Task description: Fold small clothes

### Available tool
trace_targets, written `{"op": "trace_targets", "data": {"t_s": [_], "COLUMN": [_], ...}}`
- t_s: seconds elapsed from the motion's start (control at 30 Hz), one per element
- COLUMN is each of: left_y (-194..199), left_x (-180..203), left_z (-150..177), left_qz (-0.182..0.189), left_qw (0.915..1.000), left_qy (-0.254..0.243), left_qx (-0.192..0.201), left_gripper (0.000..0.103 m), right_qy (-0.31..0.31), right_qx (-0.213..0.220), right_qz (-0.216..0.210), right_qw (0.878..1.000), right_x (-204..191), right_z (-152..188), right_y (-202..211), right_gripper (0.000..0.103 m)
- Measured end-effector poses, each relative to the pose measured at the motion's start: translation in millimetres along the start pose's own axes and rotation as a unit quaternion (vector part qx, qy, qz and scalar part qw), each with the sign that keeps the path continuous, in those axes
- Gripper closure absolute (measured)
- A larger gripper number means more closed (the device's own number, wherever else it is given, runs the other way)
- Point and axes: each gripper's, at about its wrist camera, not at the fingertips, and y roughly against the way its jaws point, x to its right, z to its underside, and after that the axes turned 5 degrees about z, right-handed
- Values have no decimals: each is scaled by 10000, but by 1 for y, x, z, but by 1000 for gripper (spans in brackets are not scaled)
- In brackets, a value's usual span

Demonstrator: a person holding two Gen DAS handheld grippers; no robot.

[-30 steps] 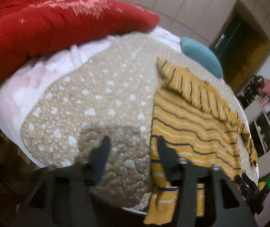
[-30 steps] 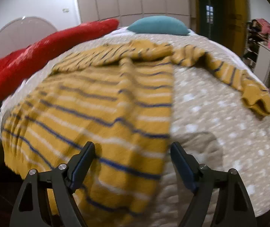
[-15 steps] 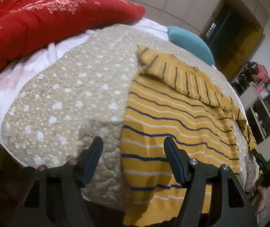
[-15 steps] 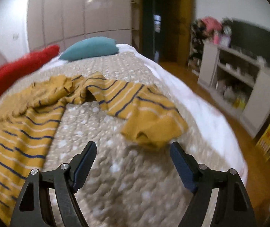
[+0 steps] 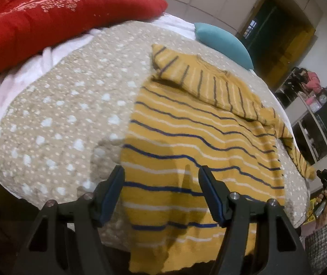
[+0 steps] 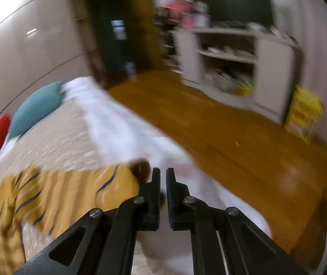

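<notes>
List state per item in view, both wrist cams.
left tongs: open, over the sweater's hem, holding nothing
right tongs: nearly shut, beside the sleeve cuff; grip unclear in the blur
striped sweater: spread flat on the quilt, hem hanging over the bed edge
near sleeve: folded across the chest
far sleeve: stretched out sideways, not yet folded
quilt: lying flat on the bed

No text, label, brand or number can be read anywhere.
</notes>
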Motion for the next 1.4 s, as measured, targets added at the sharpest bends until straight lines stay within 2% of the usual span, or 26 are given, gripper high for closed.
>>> {"op": "trace_targets", "data": {"t_s": [0.07,0.13,0.2,0.27,0.33,0.4,0.57,0.6,0.63,0.67,0.73,0.8,0.87,0.97,1.1,1.2,1.3,1.4], "left_y": [-3,-6,-8,-7,-5,-1,2,2,2,2,5,7,6,-1,-15,-26,-24,-17], "left_x": [3,5,4,4,4,3,-1,-1,-1,1,3,8,18,31,50,61,63,56], "left_z": [2,2,2,3,4,5,5,4,4,3,1,-5,-15,-28,-37,-30,-16,-4], "left_qz": [-3,-3,40,82,94,93,117,123,121,117,127,158,205,338,629,634,664,679], "left_qw": [10000,10000,9999,9999,9999,9999,9999,9999,9999,9999,9999,9996,9988,9975,9947,9943,9934,9935], "left_qy": [-58,-42,7,24,1,-19,50,54,40,6,-76,-223,-440,-590,-704,-703,-736,-720], "left_qx": [-36,-81,-123,-133,-113,-84,-42,-43,-48,-46,-26,21,95,204,396,500,586,554], "left_gripper": [37,37,37,37,37,36,36,36,36,36,36,36,35,30,27,27,27,27], "right_qy": [-377,-618,-788,-821,-847,-932,-1196,-1278,-1424,-1598,-2000,-2140,-2133,-2038,-1318,-641,102,912], "right_qx": [-145,-344,-594,-911,-1232,-1366,-1114,-1146,-1247,-1292,-1270,-930,-620,-665,-538,-501,-527,-610], "right_qz": [-347,-937,-1543,-1884,-1971,-1855,-1548,-1548,-1606,-1676,-1897,-1669,-1167,-989,-999,-1320,-1739,-2315], "right_qw": [9986,9931,9831,9744,9689,9686,9743,9729,9687,9642,9528,9580,9680,9717,9848,9879,9833,9666], "right_x": [17,24,26,15,5,1,-17,-18,-17,-10,2,16,27,24,-23,-87,-168,-261], "right_z": [2,14,31,50,65,73,55,51,47,41,28,10,-11,-31,-49,-55,-43,-18], "right_y": [5,13,18,13,2,-7,-25,-32,-40,-45,-49,-40,-31,-32,-12,10,35,61], "right_gripper": [85,56,55,55,55,55,51,60,93,96,97,97,97,97,97,97,97,97]}}
